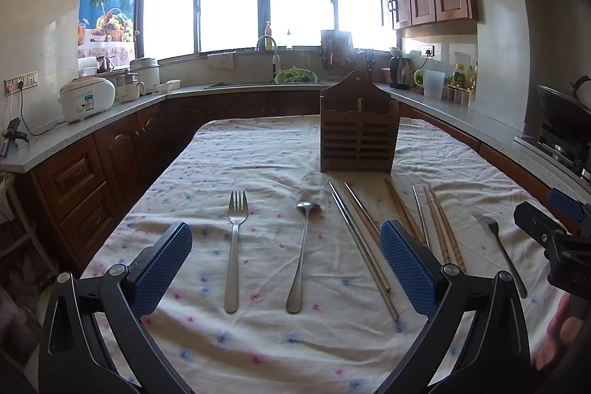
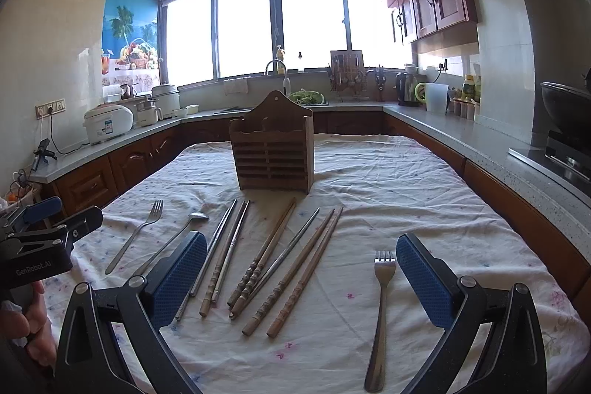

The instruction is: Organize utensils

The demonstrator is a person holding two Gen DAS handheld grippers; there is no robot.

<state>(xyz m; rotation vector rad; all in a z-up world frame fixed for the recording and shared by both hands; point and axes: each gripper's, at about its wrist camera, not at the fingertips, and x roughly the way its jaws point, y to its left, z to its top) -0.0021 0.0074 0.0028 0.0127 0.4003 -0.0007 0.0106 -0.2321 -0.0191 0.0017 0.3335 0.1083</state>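
A wooden utensil holder (image 1: 357, 135) (image 2: 272, 152) stands upright on the cloth-covered table (image 1: 266, 157). In front of it lie a fork (image 1: 234, 246) (image 2: 135, 235), a spoon (image 1: 301, 253) (image 2: 177, 239), several metal and wooden chopsticks (image 1: 364, 239) (image 2: 273, 261) and a second fork (image 1: 498, 246) (image 2: 380, 312). My left gripper (image 1: 286, 268) is open and empty, above the fork and spoon. My right gripper (image 2: 301, 279) is open and empty, above the chopsticks and second fork.
Kitchen counters (image 1: 110, 113) with rice cookers (image 1: 86, 98) run along the left, a sink (image 1: 266, 84) at the back, and a kettle (image 2: 406, 89) and stove with wok (image 2: 565, 120) on the right. Wooden cabinets hang overhead on the right.
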